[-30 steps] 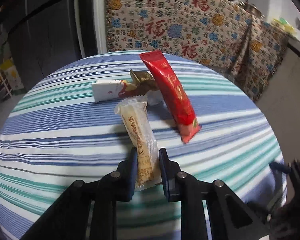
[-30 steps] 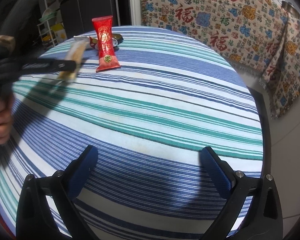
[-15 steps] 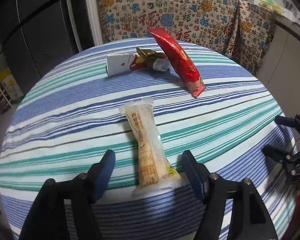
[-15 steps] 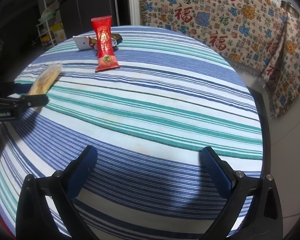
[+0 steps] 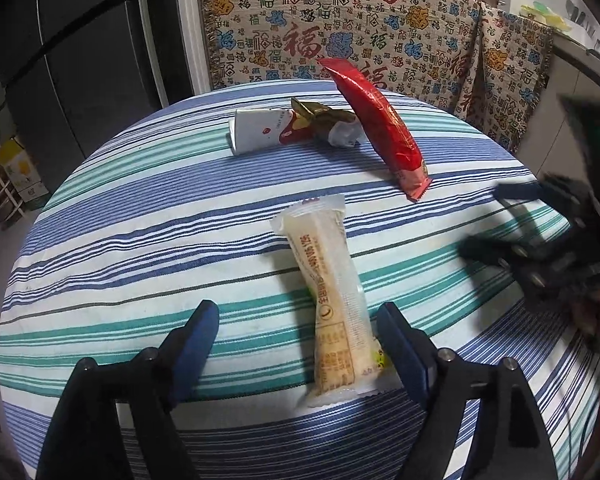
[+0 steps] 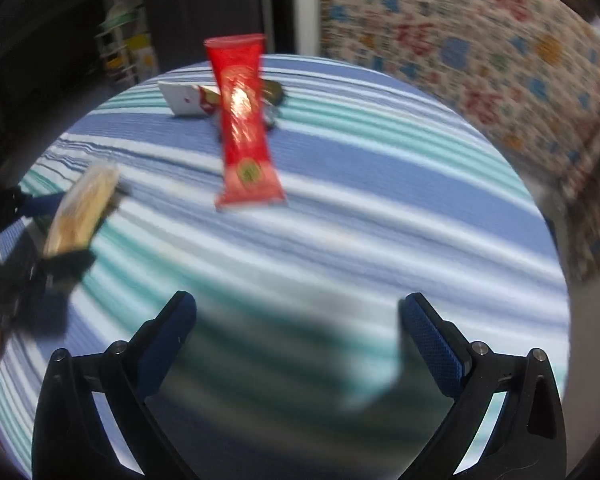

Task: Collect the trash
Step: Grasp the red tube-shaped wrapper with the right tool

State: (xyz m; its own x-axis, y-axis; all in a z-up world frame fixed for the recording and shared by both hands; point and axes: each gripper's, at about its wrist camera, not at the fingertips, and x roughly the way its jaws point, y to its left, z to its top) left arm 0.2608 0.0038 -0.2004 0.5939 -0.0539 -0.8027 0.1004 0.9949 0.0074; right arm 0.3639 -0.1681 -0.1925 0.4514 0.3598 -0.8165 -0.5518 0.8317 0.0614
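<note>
Left wrist view: left gripper (image 5: 298, 324) is gaping, released, straddling one pale wrapper (image 5: 332, 300). Far: one red wrapper (image 5: 380, 128), one white packet (image 5: 260, 130), one gold wrapper (image 5: 320, 114). Right gripper (image 6: 298, 320) is spread, holding nothing.

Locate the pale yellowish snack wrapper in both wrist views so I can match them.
Left wrist: pale wrapper lies low at centre, between the open fingers of the left hand-held gripper.
Right wrist: blurred, at the left edge, beside that same gripper.
Shared landmark: the red wrapper, leaning on the wrapper pile farther back.
</note>
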